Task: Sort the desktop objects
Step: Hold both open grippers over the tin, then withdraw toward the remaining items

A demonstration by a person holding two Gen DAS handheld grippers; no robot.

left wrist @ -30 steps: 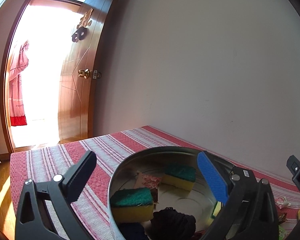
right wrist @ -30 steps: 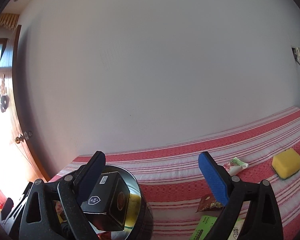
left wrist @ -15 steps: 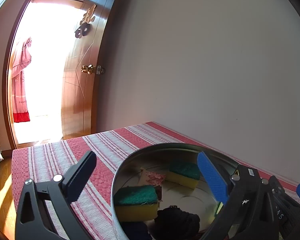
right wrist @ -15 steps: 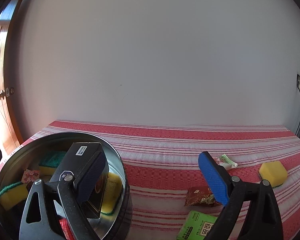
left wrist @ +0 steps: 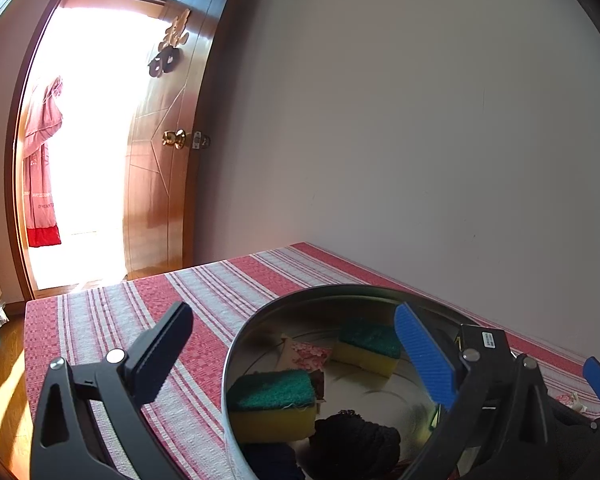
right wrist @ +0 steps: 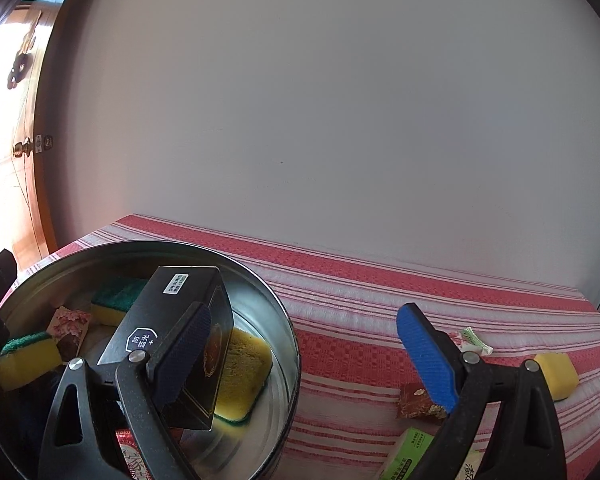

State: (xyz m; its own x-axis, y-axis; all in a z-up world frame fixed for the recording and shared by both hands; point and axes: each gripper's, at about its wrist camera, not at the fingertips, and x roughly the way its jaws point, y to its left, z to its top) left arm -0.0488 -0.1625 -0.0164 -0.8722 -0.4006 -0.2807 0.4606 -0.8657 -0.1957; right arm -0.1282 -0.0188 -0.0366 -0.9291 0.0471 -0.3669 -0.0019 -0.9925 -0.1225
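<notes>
Your right hand-held gripper [right wrist: 304, 356] hangs with fingers spread over the round metal tin [right wrist: 288, 344]; the black box [right wrist: 180, 312] leans loose inside on a sponge [right wrist: 242, 380]. Your left hand-held gripper [left wrist: 296, 354] waits apart, steadying nothing, while packets remain on the striped bench [right wrist: 380, 300]

Left gripper [left wrist: 296, 354]: black plastic frame with triangular cut-outs in both arms; silver screw heads at the finger joints. Its left finger [left wrist: 160, 354] carries a dark ribbed pad, its right finger [left wrist: 424, 360] a bright blue textured pad.

Right gripper [right wrist: 304, 354]: same build, with black arms, silver screws, one navy pad [right wrist: 184, 354] and one blue pad [right wrist: 426, 360].
</notes>
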